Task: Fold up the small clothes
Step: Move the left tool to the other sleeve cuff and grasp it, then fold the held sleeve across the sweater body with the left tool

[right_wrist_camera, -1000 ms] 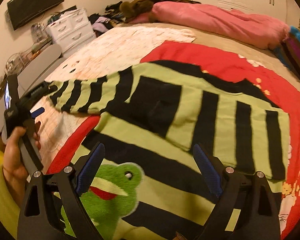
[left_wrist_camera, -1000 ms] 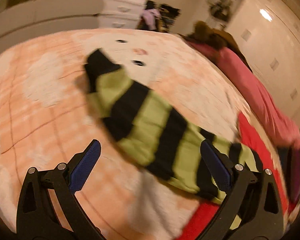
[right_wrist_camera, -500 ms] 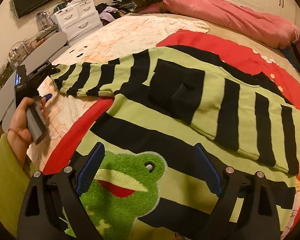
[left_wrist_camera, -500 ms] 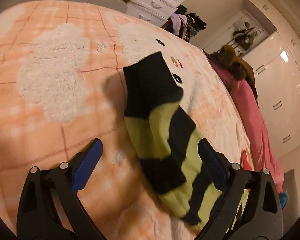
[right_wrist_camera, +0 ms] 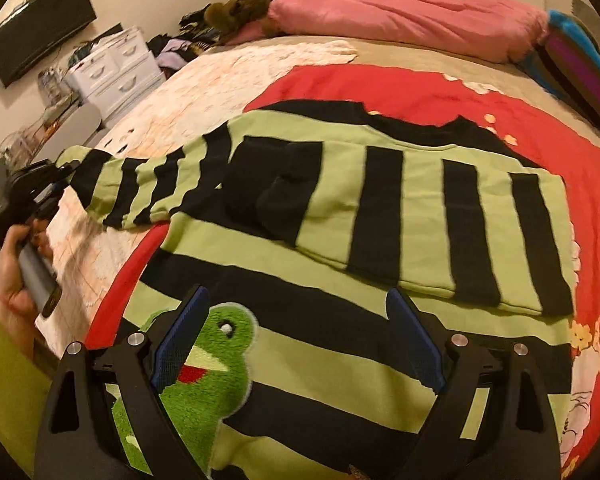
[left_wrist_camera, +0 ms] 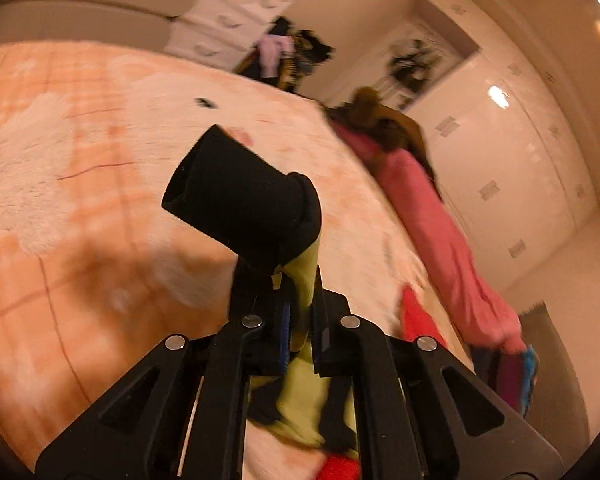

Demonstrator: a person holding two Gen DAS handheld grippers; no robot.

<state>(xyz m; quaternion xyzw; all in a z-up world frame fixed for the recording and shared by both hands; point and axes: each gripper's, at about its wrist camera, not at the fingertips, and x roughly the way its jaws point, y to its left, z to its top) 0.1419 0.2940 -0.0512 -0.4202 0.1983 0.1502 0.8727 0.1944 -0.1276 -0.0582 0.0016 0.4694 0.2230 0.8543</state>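
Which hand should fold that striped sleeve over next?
Left. The left gripper is already shut on the sleeve near its cuff; the right gripper hovers open over the frog patch.

The striped sweater (right_wrist_camera: 384, 200) is soft matt knit cloth, its frog patch (right_wrist_camera: 204, 376) fuzzy and plush. The peach blanket (left_wrist_camera: 80, 152) looks fluffy. The fingers (right_wrist_camera: 414, 346) are matt black plastic with ribbed blue pads and shiny metal pins.

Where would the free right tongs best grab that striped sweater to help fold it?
Probably the hem edge nearest the right tongs, coming low from the front: the striped sweater lies flat, so only an edge gives purchase. The left tongs already pinch the sleeve.
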